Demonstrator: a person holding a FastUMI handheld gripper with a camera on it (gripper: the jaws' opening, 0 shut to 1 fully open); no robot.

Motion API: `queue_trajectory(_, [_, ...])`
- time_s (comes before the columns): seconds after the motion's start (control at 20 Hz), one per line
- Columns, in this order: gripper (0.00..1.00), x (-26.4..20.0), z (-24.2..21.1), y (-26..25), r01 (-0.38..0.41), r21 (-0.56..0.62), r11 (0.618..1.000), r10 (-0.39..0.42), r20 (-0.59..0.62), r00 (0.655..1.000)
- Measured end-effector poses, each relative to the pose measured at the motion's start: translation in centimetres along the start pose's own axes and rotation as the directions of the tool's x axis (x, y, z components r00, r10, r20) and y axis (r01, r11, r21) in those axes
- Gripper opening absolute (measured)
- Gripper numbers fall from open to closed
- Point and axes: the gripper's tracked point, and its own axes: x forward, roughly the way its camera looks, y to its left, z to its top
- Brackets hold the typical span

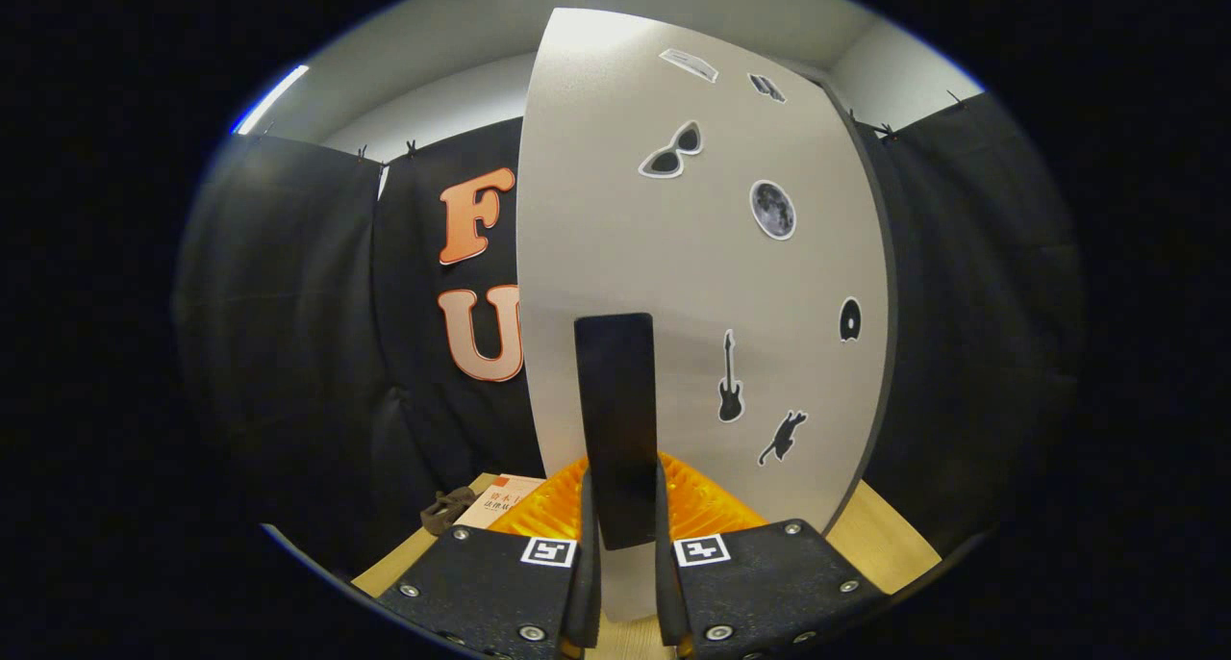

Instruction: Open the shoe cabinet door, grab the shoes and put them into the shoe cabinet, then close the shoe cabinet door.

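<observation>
While a book (508,502) lies alongside, the gripper (627,506) clamps the cabinet door's (692,285) handle (615,419).

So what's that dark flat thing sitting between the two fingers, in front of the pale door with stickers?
In the gripper view, a black upright handle stands between the gripper fingers, mounted on the pale grey stickered cabinet door. The fingers flank it closely; whether they press it is unclear.

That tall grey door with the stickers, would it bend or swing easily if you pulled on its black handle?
The door looks like a flat rigid panel, so it probably swings as one piece without bending. Its handle sits between the fingers of the hand-held gripper, which appear closed on it, so a pull should carry over. It seems thin, likely fairly light.
</observation>
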Motion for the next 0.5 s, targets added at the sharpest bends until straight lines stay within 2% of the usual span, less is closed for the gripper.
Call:
queue_trajectory(0.45, [0.22, -3.2, -0.2, -3.3, 0.100, 0.000, 0.995, -0.100, -0.004, 0.995])
queue_trajectory(0.5, [0.19, -3.4, -0.2, -3.6, 0.111, 0.004, 0.994, -0.111, -0.002, 0.994])
